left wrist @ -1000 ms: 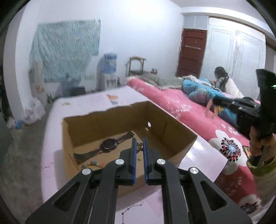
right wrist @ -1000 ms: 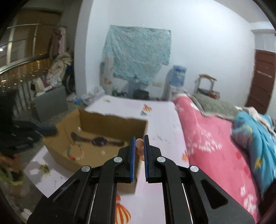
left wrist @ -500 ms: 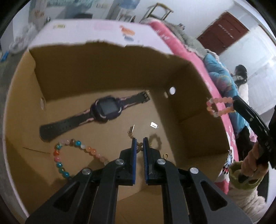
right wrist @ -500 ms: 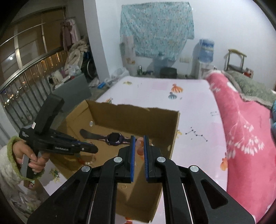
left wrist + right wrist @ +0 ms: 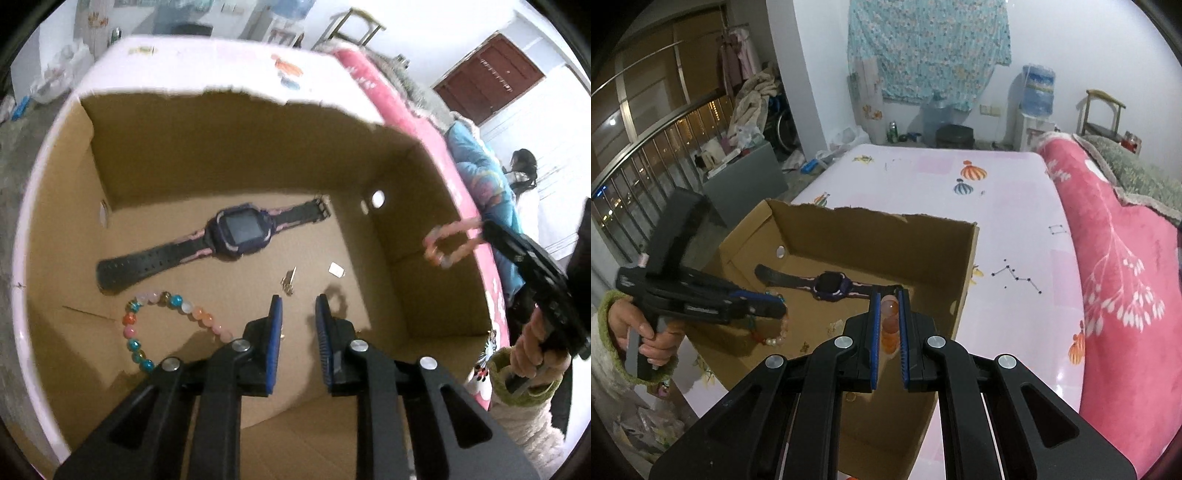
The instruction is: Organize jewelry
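LEFT WRIST: left gripper (image 5: 297,308) jaws had just been opening, nothing between them, above cardboard box (image 5: 229,155) floor; smartwatch (image 5: 236,230), multicoloured bead bracelet (image 5: 166,325), small gold piece (image 5: 289,282) already boxed | RIGHT WRIST: right gripper (image 5: 887,306) clenched on pink bead bracelet (image 5: 889,325) over box's near corner, judged not yet dropped; box on pink printed sheet (image 5: 1008,206); bedroom, red blanket (image 5: 1123,273).

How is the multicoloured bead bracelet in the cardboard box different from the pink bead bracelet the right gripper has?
The multicoloured bead bracelet lies loose on the cardboard box floor; the pink bead bracelet hangs in the air, pinched by the right gripper. The multicoloured one mixes teal, orange, red and pale beads; the pink one is a single peachy-pink shade. Both are round-bead loops.
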The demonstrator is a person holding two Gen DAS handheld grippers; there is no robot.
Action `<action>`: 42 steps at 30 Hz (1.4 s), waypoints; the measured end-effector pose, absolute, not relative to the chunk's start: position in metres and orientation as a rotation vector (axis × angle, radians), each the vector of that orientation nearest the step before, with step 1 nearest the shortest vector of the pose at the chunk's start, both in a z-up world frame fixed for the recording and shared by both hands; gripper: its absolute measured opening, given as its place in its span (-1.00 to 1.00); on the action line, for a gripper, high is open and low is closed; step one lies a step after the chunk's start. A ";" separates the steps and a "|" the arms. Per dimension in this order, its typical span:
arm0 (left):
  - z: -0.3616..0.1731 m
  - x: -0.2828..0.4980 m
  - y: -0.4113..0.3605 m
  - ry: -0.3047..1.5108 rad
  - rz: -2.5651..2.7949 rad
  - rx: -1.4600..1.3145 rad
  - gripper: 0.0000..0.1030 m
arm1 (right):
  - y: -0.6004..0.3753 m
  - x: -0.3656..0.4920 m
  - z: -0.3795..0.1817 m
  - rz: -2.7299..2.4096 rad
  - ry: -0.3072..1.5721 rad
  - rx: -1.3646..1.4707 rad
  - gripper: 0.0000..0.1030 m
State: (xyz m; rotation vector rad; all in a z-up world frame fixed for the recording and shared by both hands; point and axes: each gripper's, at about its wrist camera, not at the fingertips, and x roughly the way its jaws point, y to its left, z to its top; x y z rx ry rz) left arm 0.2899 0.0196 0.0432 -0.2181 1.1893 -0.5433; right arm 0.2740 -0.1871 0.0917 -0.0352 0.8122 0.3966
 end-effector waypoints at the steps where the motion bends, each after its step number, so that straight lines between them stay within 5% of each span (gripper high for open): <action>1: 0.049 0.286 0.021 1.161 -0.545 -0.214 -0.58 | -0.186 0.277 0.090 0.398 0.822 -0.036 -0.86; 8: 0.095 0.241 0.050 0.874 -0.528 -0.219 -0.08 | -0.177 0.298 0.079 0.393 0.874 -0.044 -0.84; 12: 0.110 0.222 0.073 0.768 -0.470 -0.200 0.22 | -0.184 0.304 0.071 0.326 0.888 -0.085 -0.52; 16: 0.106 0.215 0.103 0.769 -0.415 -0.252 0.36 | -0.194 0.288 0.081 0.296 0.833 -0.092 -0.47; 18: 0.097 0.215 0.116 0.787 -0.390 -0.293 0.46 | -0.203 0.277 0.087 0.264 0.793 -0.079 -0.16; 22: 0.073 0.217 0.138 0.850 -0.329 -0.397 0.51 | -0.227 0.266 0.088 0.233 0.787 0.036 0.04; 29: 0.022 0.227 0.138 1.029 -0.425 -0.639 0.55 | -0.235 0.267 0.045 0.366 1.035 0.250 0.04; 42: 0.052 0.184 0.124 0.985 -0.392 -0.569 0.55 | -0.213 0.232 0.080 0.287 0.991 0.171 -0.03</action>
